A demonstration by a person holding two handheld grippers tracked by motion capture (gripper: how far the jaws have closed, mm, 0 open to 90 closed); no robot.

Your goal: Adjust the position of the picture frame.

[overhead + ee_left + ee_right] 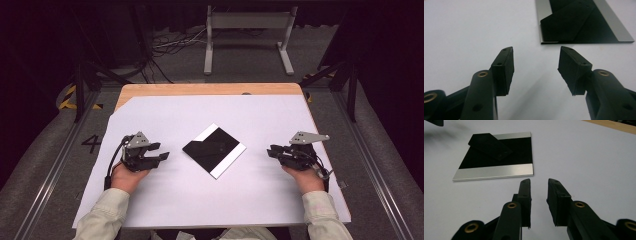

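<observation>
Left tool (pixel 162 151) sat low on the white surface (pixel 165 200), jaws spread wide with nothing between them; in the left gripper view the gap between its pads (pixel 506 67) faced the near corner of the plate (pixel 584 27). That plate lay just ahead of the left tool and slightly to its right, apart from it, not touching. Right tool (pixel 272 151) mirrored it on the other side, jaws parted more narrowly and also empty, pads (pixel 560 200) aimed toward the plate's silver edge band (pixel 494 172), which was ahead and to the left of that tool, near but clear. The plate was a flat black square with silver strips along two opposite edges, and a smaller black piece (pixel 490 146) lay loose on top of it, folded or angled, the exact shape hard to tell. Judgement: step in hand looked like an approach from both sides toward the plate or the piece on it. To do it well, each tool should have come in low and level, since the plate was thin and flush on the surface, with one jaw sliding under an edge rather than pressing down. The right tool probably needed to open wider first. Risk: a push would slide the plate on the smooth sheet, so closing both sides together seemed safer.
</observation>
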